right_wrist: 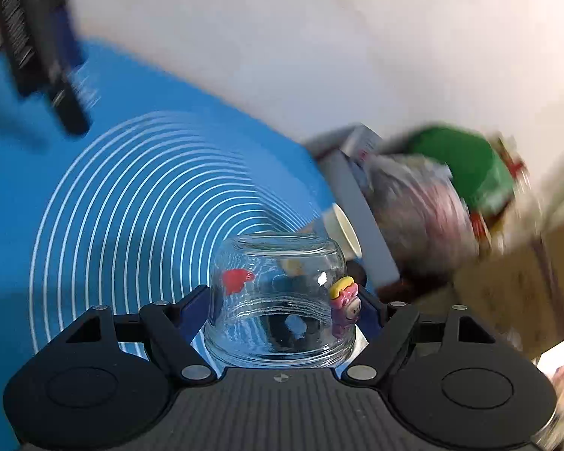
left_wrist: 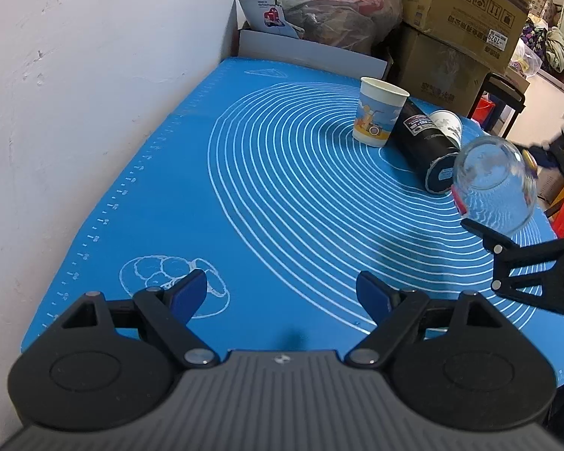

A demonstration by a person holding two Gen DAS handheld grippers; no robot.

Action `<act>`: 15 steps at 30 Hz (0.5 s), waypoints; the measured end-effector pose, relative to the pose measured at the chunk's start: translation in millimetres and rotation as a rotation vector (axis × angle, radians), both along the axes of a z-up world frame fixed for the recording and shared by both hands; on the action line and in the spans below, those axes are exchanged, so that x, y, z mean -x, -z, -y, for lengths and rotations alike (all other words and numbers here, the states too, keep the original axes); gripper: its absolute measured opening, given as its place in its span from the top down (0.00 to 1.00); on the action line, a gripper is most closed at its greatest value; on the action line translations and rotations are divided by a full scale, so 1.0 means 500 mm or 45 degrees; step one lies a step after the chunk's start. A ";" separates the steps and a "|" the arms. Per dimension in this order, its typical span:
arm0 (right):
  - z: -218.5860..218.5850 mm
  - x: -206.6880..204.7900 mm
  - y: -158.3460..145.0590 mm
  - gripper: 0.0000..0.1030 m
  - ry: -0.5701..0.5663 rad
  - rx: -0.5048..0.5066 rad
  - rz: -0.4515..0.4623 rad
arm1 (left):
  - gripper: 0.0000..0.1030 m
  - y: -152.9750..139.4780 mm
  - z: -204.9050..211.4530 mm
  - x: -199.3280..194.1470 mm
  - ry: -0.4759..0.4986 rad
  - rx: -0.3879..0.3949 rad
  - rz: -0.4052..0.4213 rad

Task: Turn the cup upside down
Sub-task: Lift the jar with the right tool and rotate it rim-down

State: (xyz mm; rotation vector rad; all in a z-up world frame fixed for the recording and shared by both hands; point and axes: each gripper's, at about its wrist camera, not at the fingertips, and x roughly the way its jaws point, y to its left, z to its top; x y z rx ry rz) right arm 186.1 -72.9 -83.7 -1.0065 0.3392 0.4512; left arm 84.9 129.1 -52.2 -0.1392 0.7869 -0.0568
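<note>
At the near left, the left hand-held gripper [left_wrist: 282, 295] hangs over the blue ringed mat [left_wrist: 176, 203] on the counter, its blue-padded fingers spread apart and empty. Further right, toward the far side, a printed paper cup [left_wrist: 379, 116] stands upright, touching a black cylinder [left_wrist: 426, 143] lying on its side, with a second paper cup [left_wrist: 447, 124] behind it. At the right edge the right hand-held gripper [right_wrist: 287, 310] is clamped on the clear glass cup [right_wrist: 278, 293], held in the air above the mat. The cup's long axis runs straight out from that gripper, thick base away, open mouth toward the gripper body. It is smooth, rounded, ribbed low down, with small coloured figures stuck on.
</note>
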 end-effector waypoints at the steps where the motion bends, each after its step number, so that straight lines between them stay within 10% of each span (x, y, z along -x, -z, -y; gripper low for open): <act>1: 0.007 0.001 -0.002 0.24 0.043 -0.087 -0.014 | 0.16 -0.002 0.001 0.000 0.001 0.003 0.004; 15: 0.120 0.056 0.010 0.24 0.470 -0.786 -0.170 | 0.16 -0.004 0.035 -0.009 0.025 -0.010 0.020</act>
